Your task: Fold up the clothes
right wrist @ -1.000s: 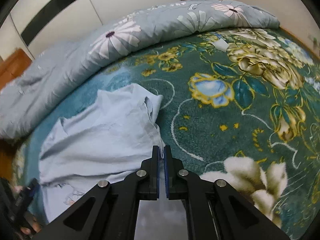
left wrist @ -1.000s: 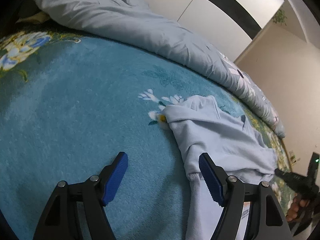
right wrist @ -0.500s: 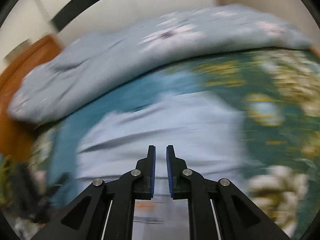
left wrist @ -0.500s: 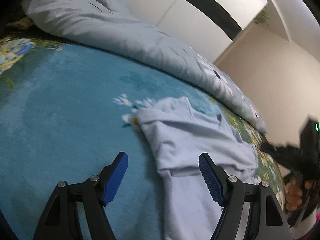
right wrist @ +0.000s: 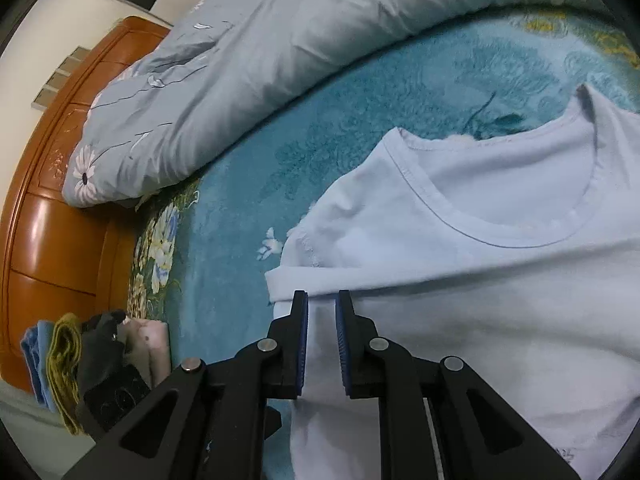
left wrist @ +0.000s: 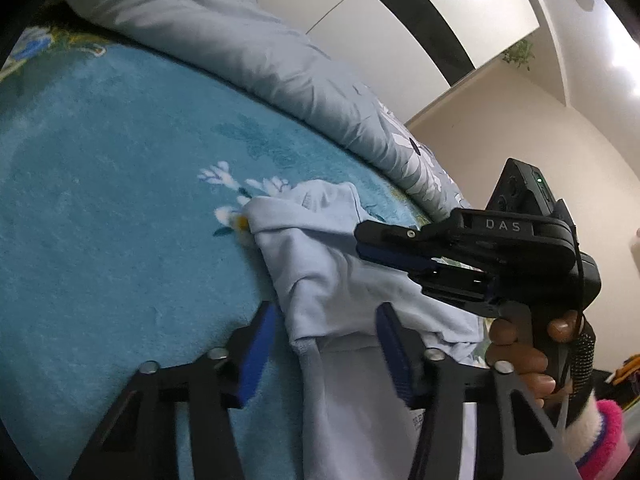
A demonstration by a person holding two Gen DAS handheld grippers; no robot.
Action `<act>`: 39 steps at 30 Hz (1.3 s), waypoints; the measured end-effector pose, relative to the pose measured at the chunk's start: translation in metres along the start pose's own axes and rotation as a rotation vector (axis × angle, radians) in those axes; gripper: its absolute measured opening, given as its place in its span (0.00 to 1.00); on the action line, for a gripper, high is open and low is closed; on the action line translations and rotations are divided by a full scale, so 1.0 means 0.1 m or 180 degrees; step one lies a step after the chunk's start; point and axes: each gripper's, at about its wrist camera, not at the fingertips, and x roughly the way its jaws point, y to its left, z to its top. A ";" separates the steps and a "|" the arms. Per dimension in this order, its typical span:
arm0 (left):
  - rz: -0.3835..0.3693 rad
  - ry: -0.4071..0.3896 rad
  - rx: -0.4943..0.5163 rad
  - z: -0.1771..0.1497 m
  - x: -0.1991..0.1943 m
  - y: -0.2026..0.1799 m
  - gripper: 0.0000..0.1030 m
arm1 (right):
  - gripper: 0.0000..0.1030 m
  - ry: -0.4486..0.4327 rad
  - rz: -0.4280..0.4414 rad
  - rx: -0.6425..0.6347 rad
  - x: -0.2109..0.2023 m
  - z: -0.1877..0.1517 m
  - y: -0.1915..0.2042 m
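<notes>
Pale blue cotton T-shirt [right wrist: 480, 272] laid flat on teal floral plush bed blanket [right wrist: 248, 184], round neckline toward the far side, one sleeve folded in along the left edge. Folded sleeve edge lying just ahead of right hand-held gripper [right wrist: 322, 344]; jaws narrowly apart, just been opening, shirt cloth below the gap, no pad pressing seen.

Left hand-held gripper [left wrist: 324, 352] at the shirt's bunched side edge; jaws apart, just been closing, a ridge of cloth between the blue pads (contact with the pads cannot be told).

Open blanket area to the left of the shirt, clear up to rumpled grey-blue floral duvet [right wrist: 248, 60] along the far edge. Orange wooden headboard [right wrist: 52, 216] beyond. Stack of folded cloths [right wrist: 80, 364] at the bed's corner, well apart from the shirt.
</notes>
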 end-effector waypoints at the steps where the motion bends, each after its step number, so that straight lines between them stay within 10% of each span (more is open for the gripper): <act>1: 0.0014 0.0032 -0.0018 0.00 0.03 0.01 0.41 | 0.13 0.0004 0.0033 0.0040 0.02 0.01 -0.01; 9: 0.0030 0.0119 -0.0196 -0.02 0.09 0.12 0.15 | 0.25 0.0063 0.0153 0.0126 0.16 0.04 0.08; 13: 0.0052 0.0107 -0.0157 -0.03 0.08 0.09 0.12 | 0.24 0.0127 0.0079 0.0161 0.26 0.06 0.13; 16: 0.0160 0.0140 -0.0093 -0.04 0.08 0.06 0.11 | 0.03 0.0040 0.0091 0.0135 0.26 0.14 0.20; 30: 0.0220 0.0245 -0.0102 -0.03 0.03 0.13 0.10 | 0.04 0.0131 0.0075 0.0164 0.35 0.29 0.22; 35: 0.0284 0.0248 0.0046 -0.05 0.03 0.04 0.12 | 0.44 -0.0047 -0.0048 -0.0250 -0.39 -0.24 0.25; 39: 0.0357 0.0229 0.0087 -0.05 0.06 0.02 0.13 | 0.44 -0.0278 -0.0505 -0.0268 -1.07 -1.07 -0.19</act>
